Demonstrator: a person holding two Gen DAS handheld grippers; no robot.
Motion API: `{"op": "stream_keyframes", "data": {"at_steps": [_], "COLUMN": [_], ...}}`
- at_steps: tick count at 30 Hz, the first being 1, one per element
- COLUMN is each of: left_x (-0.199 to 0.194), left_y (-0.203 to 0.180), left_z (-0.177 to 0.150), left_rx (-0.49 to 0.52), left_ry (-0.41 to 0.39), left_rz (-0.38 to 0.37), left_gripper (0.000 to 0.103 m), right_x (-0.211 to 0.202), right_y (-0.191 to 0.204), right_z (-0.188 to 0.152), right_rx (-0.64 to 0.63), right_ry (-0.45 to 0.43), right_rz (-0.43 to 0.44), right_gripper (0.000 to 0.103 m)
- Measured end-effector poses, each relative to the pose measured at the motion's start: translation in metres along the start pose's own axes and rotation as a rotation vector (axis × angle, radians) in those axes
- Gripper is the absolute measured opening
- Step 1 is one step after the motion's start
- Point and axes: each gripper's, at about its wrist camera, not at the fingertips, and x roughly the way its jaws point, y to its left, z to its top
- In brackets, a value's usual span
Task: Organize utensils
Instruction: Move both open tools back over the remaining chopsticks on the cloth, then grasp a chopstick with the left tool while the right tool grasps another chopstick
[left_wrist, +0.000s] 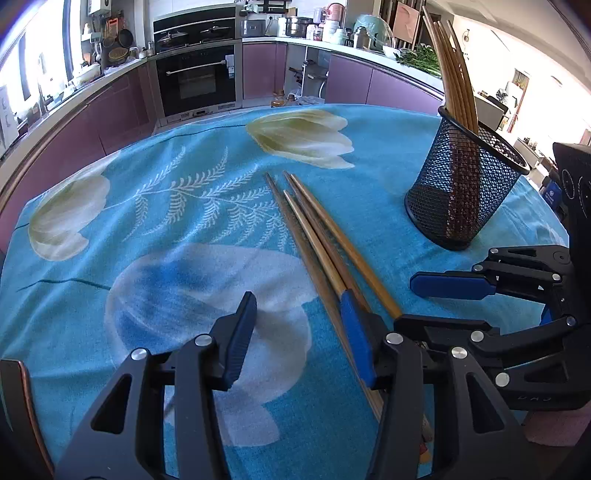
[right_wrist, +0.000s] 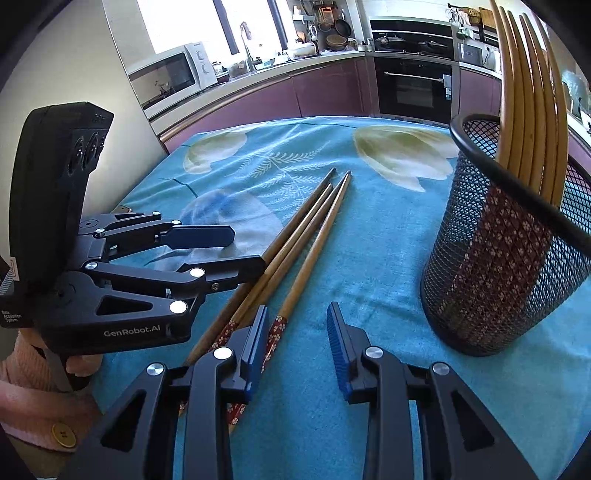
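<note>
Left hand-held gripper (left_wrist: 297, 338): jaws apart, empty, its right pad over loose chopsticks (left_wrist: 317, 236) lying on surface (left_wrist: 369, 184). Right hand-held gripper (right_wrist: 297, 349): jaws apart, empty, beside patterned handle ends. Chopsticks' long axis runs away from both; left nearer. Mesh holder (right_wrist: 509, 258) to right, four chopsticks inside; open cloth between.

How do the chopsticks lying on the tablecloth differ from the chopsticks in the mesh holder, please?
1. The chopsticks on the tablecloth lie flat; the chopsticks in the mesh holder stand nearly upright, leaning on the mesh holder's rim.
2. The flat ones show their narrow tips pointing away from the cameras; the standing ones point their tips upward.
3. The flat ones are loose beside the holder; the standing ones are already stowed.

Both sets are brown wood with red flowered handle ends.
</note>
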Motion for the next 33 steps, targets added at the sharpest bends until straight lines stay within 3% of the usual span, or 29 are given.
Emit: {"op": "stream_keyframes", "data": {"at_steps": [9,15,22,28,33], "left_x": [0.010,0.009,0.000,0.007,0.013], "left_y": [0.000,0.003,0.007,0.007,0.006], "left_z": [0.010,0.009,0.000,0.008,0.016], "left_rx": [0.009,-0.025,-0.033,-0.015,-0.015], "left_ry": [0.016,0.016,0.017,0.024,0.024], "left_rz": [-0.006,-0.024,-0.018,-0.012,-0.010], "left_gripper": [0.030,0.012,0.014,0.019,0.017], "right_x": [0.013,0.011,0.006,0.015,0.019], "right_y": [0.002,-0.005,-0.009,-0.005,-0.006], "right_z": [0.015,0.013,0.010,0.019,0.023], "right_rx": [0.010,0.052,0.065,0.056,0.060], "right_ry": [-0.004,-0.004,0.008,0.001,-0.011], "right_rz": [-0.034,-0.010,-0.024,-0.054,-0.071], "right_gripper": [0.026,0.012,0.010,0.016,0.014]}}
